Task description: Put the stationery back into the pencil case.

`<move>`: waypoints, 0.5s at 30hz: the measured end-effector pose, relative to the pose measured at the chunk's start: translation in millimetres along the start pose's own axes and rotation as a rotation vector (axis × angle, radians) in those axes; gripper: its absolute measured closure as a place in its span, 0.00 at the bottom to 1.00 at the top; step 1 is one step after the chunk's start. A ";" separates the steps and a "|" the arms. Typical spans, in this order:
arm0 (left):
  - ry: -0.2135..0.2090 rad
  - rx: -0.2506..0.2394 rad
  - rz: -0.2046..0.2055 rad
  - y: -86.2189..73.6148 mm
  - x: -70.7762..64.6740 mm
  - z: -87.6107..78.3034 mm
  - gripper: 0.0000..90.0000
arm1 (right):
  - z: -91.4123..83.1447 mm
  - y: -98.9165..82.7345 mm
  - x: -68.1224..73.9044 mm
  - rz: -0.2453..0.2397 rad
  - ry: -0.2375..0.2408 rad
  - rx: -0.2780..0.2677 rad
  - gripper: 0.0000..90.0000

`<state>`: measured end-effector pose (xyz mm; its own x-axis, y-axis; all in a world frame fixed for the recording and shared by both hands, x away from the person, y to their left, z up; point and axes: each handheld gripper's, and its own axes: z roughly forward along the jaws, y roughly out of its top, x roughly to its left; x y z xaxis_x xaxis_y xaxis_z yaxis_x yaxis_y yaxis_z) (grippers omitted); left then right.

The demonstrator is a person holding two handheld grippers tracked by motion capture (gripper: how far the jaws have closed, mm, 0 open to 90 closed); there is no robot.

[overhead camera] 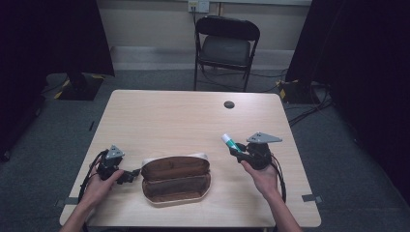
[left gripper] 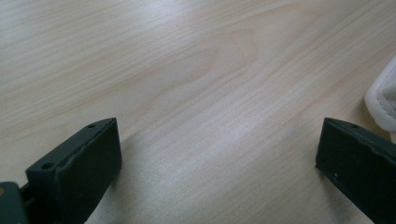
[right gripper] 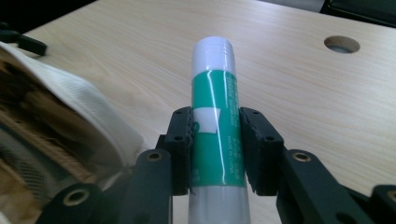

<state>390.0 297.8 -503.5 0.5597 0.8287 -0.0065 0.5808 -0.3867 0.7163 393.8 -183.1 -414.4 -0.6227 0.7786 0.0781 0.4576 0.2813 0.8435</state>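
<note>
A green-and-white glue stick point(overhead camera: 227, 141) point(right gripper: 215, 126) is clamped between the jaws of my right gripper point(overhead camera: 238, 150) point(right gripper: 215, 149), lifted above the table right of an open pencil case point(overhead camera: 176, 179). The case is brown inside with a cream outer shell and lies open near the front edge. My left gripper point(overhead camera: 129, 176) point(left gripper: 219, 163) rests low at the case's left end, jaws wide apart over bare wood. The case's cream edge point(left gripper: 383, 100) shows at the right of the left gripper view.
The light wooden table point(overhead camera: 174, 116) has a round cable hole point(overhead camera: 229, 104) point(right gripper: 342, 44) toward the back right. A black folding chair point(overhead camera: 225, 48) stands behind the table. Dark curtains hang at both sides.
</note>
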 end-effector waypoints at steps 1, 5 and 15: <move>0.001 0.001 0.000 0.0 0.0 -0.1 0.00 | -4.2 1.6 3.1 0.000 0.008 -0.010 0.73; 0.000 0.000 0.000 0.0 0.0 0.0 0.00 | -21.5 8.1 16.5 0.006 0.034 -0.033 0.73; 0.000 0.001 0.001 0.0 0.0 -0.1 0.00 | -40.5 25.2 51.3 -0.087 0.137 -0.082 0.73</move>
<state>390.0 297.9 -503.5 0.5604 0.8282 -0.0054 0.5805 -0.3882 0.7158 347.7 -158.8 -367.7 -0.7410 0.6678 0.0700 0.3486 0.2935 0.8901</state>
